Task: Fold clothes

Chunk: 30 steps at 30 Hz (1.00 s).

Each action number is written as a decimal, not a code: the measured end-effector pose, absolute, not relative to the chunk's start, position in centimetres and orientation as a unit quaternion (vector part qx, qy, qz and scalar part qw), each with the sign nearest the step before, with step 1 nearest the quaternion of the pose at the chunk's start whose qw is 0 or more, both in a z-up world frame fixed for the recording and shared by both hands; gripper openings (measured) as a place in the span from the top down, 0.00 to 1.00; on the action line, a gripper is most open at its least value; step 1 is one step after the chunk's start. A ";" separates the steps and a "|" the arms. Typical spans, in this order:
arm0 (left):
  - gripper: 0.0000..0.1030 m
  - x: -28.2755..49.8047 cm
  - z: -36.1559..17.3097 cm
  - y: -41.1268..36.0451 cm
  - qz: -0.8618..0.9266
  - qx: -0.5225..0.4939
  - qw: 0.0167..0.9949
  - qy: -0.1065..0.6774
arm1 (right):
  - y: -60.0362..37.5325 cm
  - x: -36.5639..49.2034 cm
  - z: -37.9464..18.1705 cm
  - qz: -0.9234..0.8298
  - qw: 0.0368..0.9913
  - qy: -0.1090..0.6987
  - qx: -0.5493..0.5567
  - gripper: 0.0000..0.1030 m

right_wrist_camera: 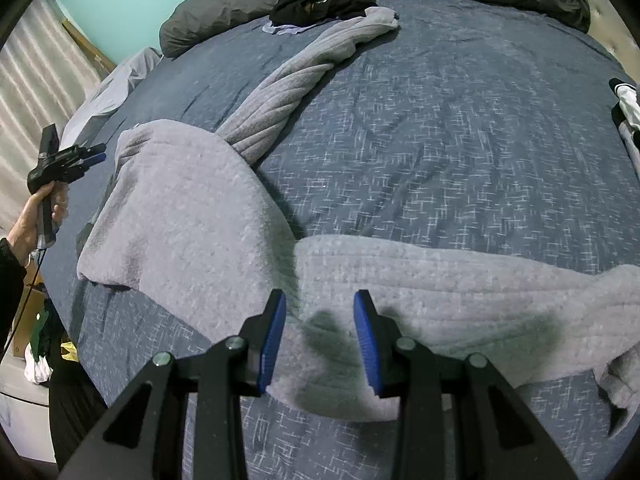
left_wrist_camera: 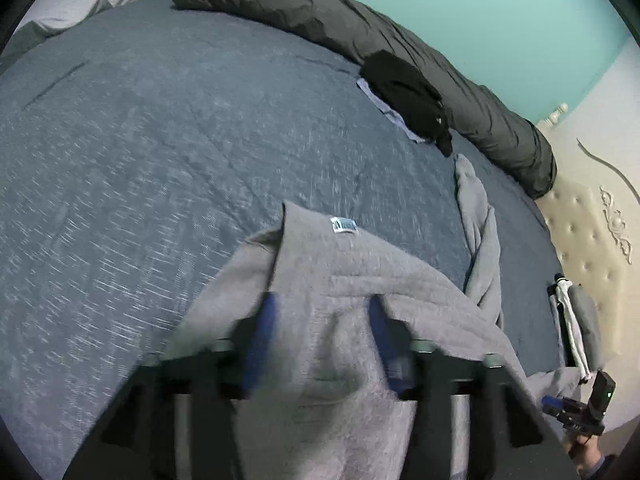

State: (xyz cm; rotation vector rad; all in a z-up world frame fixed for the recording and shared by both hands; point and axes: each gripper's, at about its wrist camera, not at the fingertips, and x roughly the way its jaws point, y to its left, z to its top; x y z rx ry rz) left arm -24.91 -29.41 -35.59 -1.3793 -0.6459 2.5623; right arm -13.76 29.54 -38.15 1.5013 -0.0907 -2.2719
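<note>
A big bed (right_wrist_camera: pixel 460 140) with a dark blue cover is seen, and it is the landmark for everything here. A grey fleece top (right_wrist_camera: pixel 192 216) is spread over the near part of the bed. One sleeve (right_wrist_camera: pixel 280 92) is twisted like a rope and is stretched toward the far side of the bed, where its end is laid beside a black garment (right_wrist_camera: pixel 324 0). A thin pale blue cloth (left_wrist_camera: pixel 384 108) is tucked under that black garment. A long dark grey blanket roll (left_wrist_camera: pixel 360 32) is laid along the far edge of the bed.

The left gripper (left_wrist_camera: pixel 322 308) is held over the grey fleece top, near the close edge of the bed. Its jaws are spread apart, and the cloth is seen between the blue pads (left_wrist_camera: pixel 262 340), but it is not pinched. This view is blurry, so the cloth may be touched a little. A small label (left_wrist_camera: pixel 343 225) is seen on the top, just ahead of the gripper.

The right gripper (right_wrist_camera: pixel 320 320) is held over another part of the same top, also at the near edge of the bed. Its jaws are parted and nothing is squeezed by them. A hand (right_wrist_camera: pixel 32 216) is seen at the bed's left side, wrapped around the left gripper's handle.
</note>
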 end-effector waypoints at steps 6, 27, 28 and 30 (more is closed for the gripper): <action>0.46 -26.4 -36.8 -28.9 0.854 -0.471 0.062 -0.210 | 29.4 -13.9 -38.2 -0.815 0.208 -0.029 0.540 0.66; 0.91 -24.2 -33.5 -28.4 0.858 -0.449 0.139 -0.208 | 29.0 -14.7 -38.1 -0.818 0.198 -0.037 0.539 0.66; 0.91 -23.3 -32.7 -28.6 0.859 -0.445 0.143 -0.207 | 29.0 -14.6 -37.8 -0.819 0.200 -0.038 0.536 0.66; 0.91 -21.2 -30.9 -29.3 0.862 -0.439 0.149 -0.205 | 28.9 -14.2 -37.1 -0.822 0.201 -0.038 0.532 0.66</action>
